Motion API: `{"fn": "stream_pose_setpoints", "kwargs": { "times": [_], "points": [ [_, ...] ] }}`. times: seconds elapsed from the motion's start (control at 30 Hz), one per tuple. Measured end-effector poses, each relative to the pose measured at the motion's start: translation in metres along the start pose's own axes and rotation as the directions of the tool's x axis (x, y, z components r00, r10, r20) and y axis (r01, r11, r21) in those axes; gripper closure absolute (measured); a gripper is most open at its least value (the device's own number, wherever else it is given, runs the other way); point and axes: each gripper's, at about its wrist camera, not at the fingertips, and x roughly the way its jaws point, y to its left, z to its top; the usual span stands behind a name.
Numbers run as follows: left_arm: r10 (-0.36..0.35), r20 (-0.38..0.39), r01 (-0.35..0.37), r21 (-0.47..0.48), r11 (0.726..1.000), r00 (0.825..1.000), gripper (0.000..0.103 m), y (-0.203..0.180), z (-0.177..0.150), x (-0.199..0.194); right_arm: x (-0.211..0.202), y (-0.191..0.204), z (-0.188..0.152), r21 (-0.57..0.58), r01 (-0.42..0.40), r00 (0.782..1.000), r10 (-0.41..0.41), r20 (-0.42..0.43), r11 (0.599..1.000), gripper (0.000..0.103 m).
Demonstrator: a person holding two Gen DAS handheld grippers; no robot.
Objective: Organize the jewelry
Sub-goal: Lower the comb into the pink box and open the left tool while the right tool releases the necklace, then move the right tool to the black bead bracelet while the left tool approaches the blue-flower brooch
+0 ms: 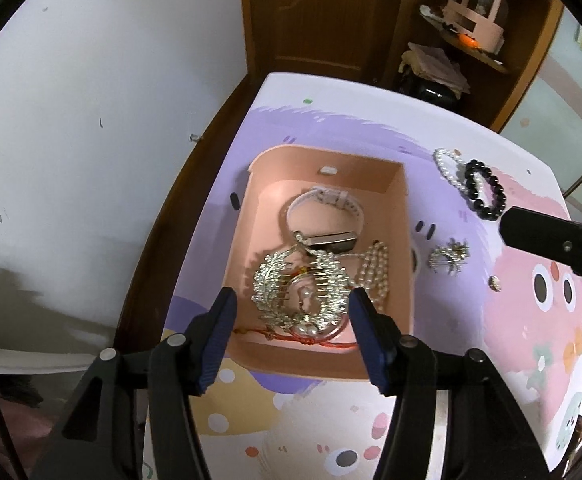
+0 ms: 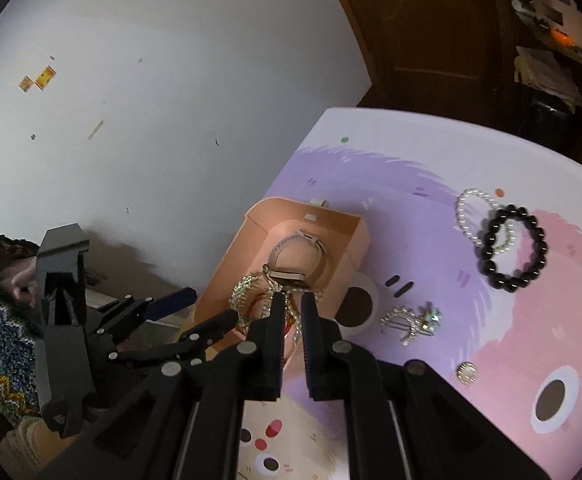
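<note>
A pink box [image 1: 407, 216] [image 2: 355, 240] holds a white-strap watch [image 1: 323, 208], a silver leaf hair comb [image 1: 283, 284], a pearl strand [image 1: 375, 272] and a red cord [image 1: 331, 345]. My left gripper [image 1: 291, 312] is open above the box's near end, empty. My right gripper [image 2: 293, 312] hangs over the box, nearly closed with a narrow gap; a pearl chain [image 2: 297, 330] shows in the gap, contact unclear. On the table lie a white pearl bracelet [image 1: 447, 170] [image 2: 467, 204], a black bead bracelet [image 1: 487, 196] [image 2: 515, 248], a silver brooch [image 1: 449, 258] [image 2: 411, 322] and a small round stud [image 1: 495, 283] [image 2: 466, 373].
The table [image 1: 471, 360] has a pastel cartoon cover and stands against a white wall [image 1: 91, 120]. A wooden door and shelf [image 1: 471, 40] with a pink basket stand behind. The table's left edge drops off beside the box.
</note>
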Motion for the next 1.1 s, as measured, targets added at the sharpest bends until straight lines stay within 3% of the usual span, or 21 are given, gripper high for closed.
{"fn": "stream_pose_setpoints", "kwargs": {
  "times": [0.27, 0.4, 0.63, 1.0, 1.1],
  "points": [
    [-0.014, 0.041, 0.012, 0.058, 0.998, 0.999, 0.039, -0.030, -0.001, -0.027, -0.044, -0.023, -0.010, 0.032, 0.030, 0.997, -0.032, 0.065, 0.999, 0.095],
    [-0.012, 0.057, 0.007, 0.097, 0.995, 0.998, 0.030, -0.047, 0.000, -0.035, -0.060, -0.039, -0.016, 0.051, 0.049, 0.995, -0.053, 0.083, 0.997, 0.095],
    [-0.011, 0.080, -0.003, 0.178, 0.984, 0.997, 0.029, -0.082, 0.009, -0.042, -0.078, -0.080, -0.025, 0.105, 0.101, 0.990, -0.110, 0.085, 0.989, 0.095],
    [-0.049, 0.072, 0.031, 0.226, 0.974, 0.996, 0.029, -0.124, 0.053, -0.023, -0.082, -0.140, -0.006, 0.190, 0.160, 0.982, -0.175, 0.064, 0.969, 0.095],
    [-0.053, 0.062, 0.038, 0.224, 0.974, 0.997, 0.029, -0.132, 0.070, -0.011, -0.074, -0.154, 0.004, 0.200, 0.184, 0.979, -0.197, 0.050, 0.962, 0.089]
  ]
}}
